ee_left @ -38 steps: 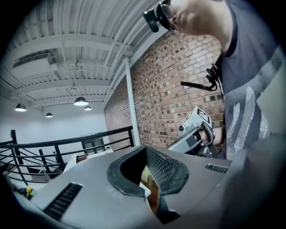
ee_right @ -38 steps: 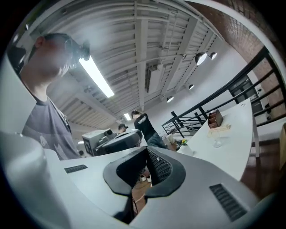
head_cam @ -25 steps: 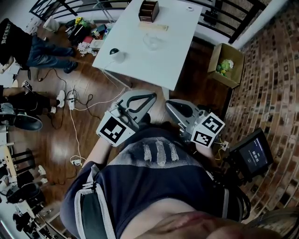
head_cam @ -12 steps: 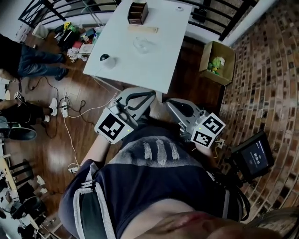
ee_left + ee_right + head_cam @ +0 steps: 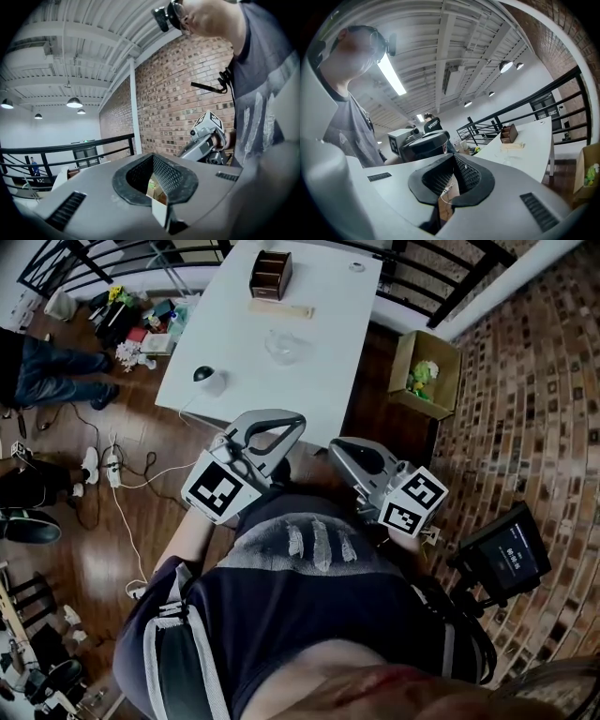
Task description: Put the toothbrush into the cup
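Observation:
A white table (image 5: 328,381) stands ahead of me. On it is a clear glass cup (image 5: 286,346), and behind that lies a pale long flat item (image 5: 279,310) that may be the toothbrush; I cannot tell for sure. My left gripper (image 5: 272,420) and right gripper (image 5: 343,450) are held close to the person's chest, short of the table's near edge and apart from everything on it. Both are shut with nothing between the jaws. In the left gripper view the left gripper (image 5: 161,208) points at the brick wall. The right gripper (image 5: 445,206) looks along the table (image 5: 525,140).
A brown wooden box (image 5: 270,273) and a dark round object (image 5: 206,378) also sit on the table. A cardboard box (image 5: 427,371) stands on the floor at the right. Cables and a power strip (image 5: 112,465) lie at the left, a screen (image 5: 502,559) is at the right, and a black railing (image 5: 441,277) is behind.
The person has stepped toward the table, whose near edge now lies closer to both grippers. Both grippers stay at the chest with jaws unchanged.

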Demonstrator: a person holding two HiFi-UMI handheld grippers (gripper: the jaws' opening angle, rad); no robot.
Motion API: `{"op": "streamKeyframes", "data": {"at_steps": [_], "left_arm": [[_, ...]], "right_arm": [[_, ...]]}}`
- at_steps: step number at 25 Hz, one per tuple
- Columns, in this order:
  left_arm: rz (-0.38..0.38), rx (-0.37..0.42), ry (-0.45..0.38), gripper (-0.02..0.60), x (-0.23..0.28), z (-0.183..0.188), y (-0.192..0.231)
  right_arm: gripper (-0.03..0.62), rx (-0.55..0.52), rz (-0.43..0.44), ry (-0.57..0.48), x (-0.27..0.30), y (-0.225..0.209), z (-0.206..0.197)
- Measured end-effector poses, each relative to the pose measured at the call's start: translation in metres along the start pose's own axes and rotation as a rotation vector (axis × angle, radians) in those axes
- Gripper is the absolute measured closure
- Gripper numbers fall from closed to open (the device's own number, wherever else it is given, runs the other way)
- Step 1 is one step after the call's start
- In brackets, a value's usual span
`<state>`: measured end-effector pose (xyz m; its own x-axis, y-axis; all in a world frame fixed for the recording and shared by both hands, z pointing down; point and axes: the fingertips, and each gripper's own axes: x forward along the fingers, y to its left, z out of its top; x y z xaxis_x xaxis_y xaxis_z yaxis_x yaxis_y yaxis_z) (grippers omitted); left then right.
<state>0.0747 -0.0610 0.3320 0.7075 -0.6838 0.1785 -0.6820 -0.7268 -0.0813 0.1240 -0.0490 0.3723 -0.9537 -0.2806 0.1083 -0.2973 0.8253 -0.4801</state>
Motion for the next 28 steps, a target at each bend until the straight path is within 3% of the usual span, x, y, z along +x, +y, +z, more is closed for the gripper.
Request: {"op": "streamKeyframes", "data": {"at_steps": [9, 17, 21, 28], "left_arm": [[0.007, -0.010, -0.037, 0.586, -0.008, 0.000, 0.069], [0.065, -0.007, -0.064, 0.586, -0.030, -0.014, 0.136], [0.134, -0.035, -0.079, 0.586, -0.053, -0.030, 0.170], [0.165, -0.060, -0.068, 0.586, -0.078, -0.030, 0.182]], "right_arm": [[0.592, -0.035, -0.085, 0.015, 0.039, -0.032, 0.030], [0.592, -0.093, -0.019, 0.061, 0.118, -0.044, 0.041], [0.592, -0.132, 0.032, 0.086, 0.157, -0.046, 0.043], [0.592, -0.199, 0.048, 0.098, 0.180, -0.030, 0.062]]}}
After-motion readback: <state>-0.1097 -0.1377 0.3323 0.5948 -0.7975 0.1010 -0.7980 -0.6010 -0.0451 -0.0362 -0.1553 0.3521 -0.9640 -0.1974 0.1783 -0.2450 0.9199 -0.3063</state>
